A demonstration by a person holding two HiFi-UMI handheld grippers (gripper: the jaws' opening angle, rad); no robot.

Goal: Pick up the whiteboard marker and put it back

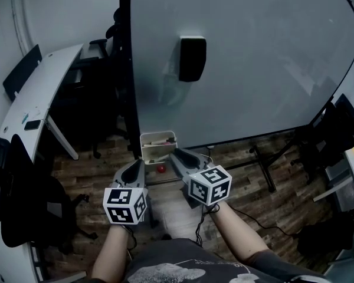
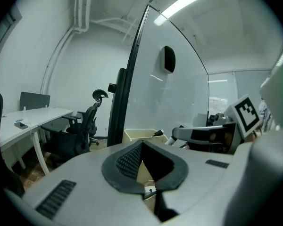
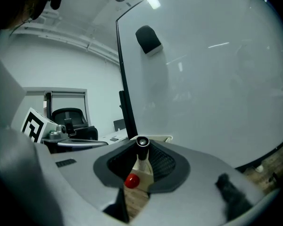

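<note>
White-barrelled with a black end, the whiteboard marker (image 3: 140, 157) stands between the pads of the right tongs (image 1: 178, 156), which are clamped on it with the black end uppermost in the right gripper view. The left tongs (image 2: 142, 149) are apart and carry nothing; through their gap only the cream tray (image 2: 132, 134) shows. That tray sits at the foot of the whiteboard (image 1: 253, 69), by its left edge. In the head view the right tips are close to its front rim and the left tips lie a little short of it and to the side. A dark eraser (image 1: 192, 58) clings higher on the board, well apart from both.

The step in hand looks like the delivery: the marker is gripped and the tray seems the place it belongs. To do it well, bring the right tongs over the tray's open top before any release. Lower the marker's bottom end inside the walls, and lean it so it lies along the tray and not across the rim. Part the pads only once the tray bears its weight. The left tongs should stay clear, or steady the tray's side. A small red round thing (image 3: 132, 181) shows below the marker; it is too blurred to tell whether it is a loose cap or something else, so keep off it.
</note>
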